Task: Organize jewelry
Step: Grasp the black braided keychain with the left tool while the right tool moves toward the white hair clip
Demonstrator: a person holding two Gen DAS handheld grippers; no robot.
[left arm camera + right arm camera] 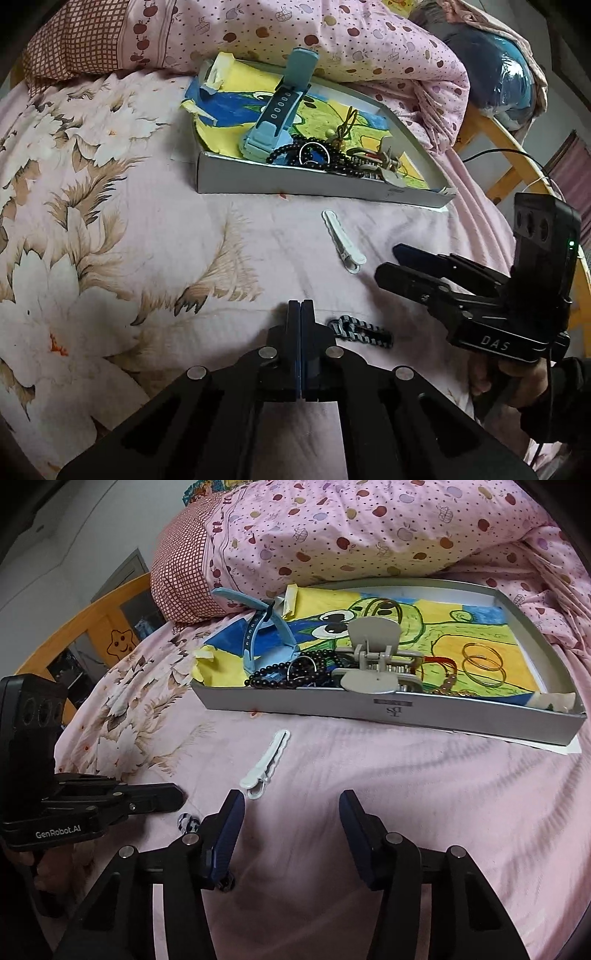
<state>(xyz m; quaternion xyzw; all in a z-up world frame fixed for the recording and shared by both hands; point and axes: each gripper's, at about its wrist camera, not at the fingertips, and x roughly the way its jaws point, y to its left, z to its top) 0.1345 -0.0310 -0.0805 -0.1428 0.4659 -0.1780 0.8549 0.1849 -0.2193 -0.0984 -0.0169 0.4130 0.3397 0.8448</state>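
Closest in the left wrist view, the left tool (301, 306) is clenched tight, pads pressed together with nothing between them. Just at its 3 o'clock a black-and-blue striped bracelet (360, 331) lies flat on the pink floral bed sheet (147, 229), right beside the fingers, apart from them as far as I can see.

Over at 3 o'clock in that same view sits the right tool (389, 264), held by a hand (513, 380). Its own camera shows the fingers (231, 825) spread wide, released and empty over bare sheet.

A bit further out, around 12 to 1 o'clock from the left tool, a white hair clip (343, 242) lies loose on the sheet, between the tools and the box.

Past that is the shallow grey box (388, 710), lined with a yellow-green-blue drawing. Piled at its near edge: a light blue watch (275, 118), dark beaded strands (280, 670), a grey claw clip (373, 657) and gold bangles (482, 664) off at 3 o'clock.

Behind everything is a pink apple-print pillow (369, 528).
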